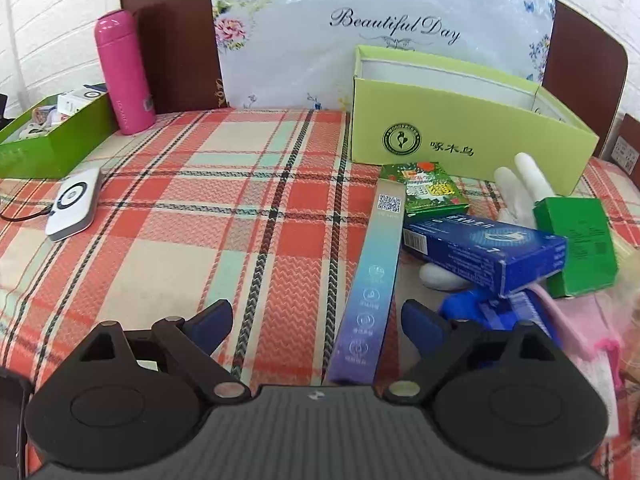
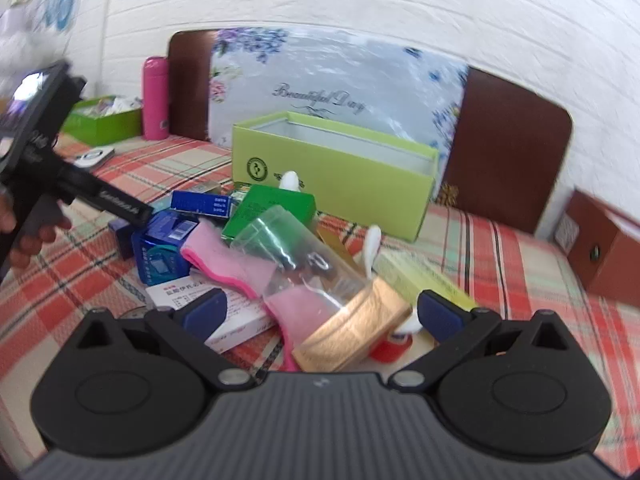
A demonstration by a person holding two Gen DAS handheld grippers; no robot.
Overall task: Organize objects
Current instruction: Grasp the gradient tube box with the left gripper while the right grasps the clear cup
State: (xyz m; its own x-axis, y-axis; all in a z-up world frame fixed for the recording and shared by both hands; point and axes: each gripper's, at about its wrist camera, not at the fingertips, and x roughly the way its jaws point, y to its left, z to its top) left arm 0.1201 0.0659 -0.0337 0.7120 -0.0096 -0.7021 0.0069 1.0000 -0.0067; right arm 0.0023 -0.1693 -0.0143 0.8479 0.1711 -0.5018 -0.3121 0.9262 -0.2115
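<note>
Nearest your right hand: the right gripper point(image 2: 320, 312) hovers with its blue pads spread wide and nothing between them, low over the heap on the red plaid cloth point(image 1: 180, 240).
Under that claw: a clear plastic bottle with a gold cap point(image 2: 320, 280) lies tilted on a pink folded cloth point(image 2: 236, 268), with a white printed medicine carton point(image 2: 224, 312) just to the left.
Nearest your left hand: the left gripper point(image 1: 316, 320) also stands apart and empty; a long slim carton fading from teal to purple point(image 1: 374, 276) lies flat on the cloth, running between the pads but closer to the right one, touching neither.
Grip advice, left: judging by its narrow shape, centre the claw on the slim carton, pinch across its short width, and lift level.
Grip advice, right: the bottle looks slick and round, so close on the gold cap rather than the clear wall.
Middle of the heap: a dark blue rectangular carton point(image 1: 484, 252) leans on a white rubber glove point(image 1: 524, 188); a plain green carton point(image 1: 576, 248) sits beside it and a green patterned packet point(image 1: 434, 190) behind.
Destination, as I judge it: the open lime-green cardboard box point(image 1: 460, 136) just beyond the heap looks empty inside.
Far left: a pink cylindrical flask point(image 1: 122, 72) stands upright near a darker green tray point(image 1: 52, 144) already holding items.
</note>
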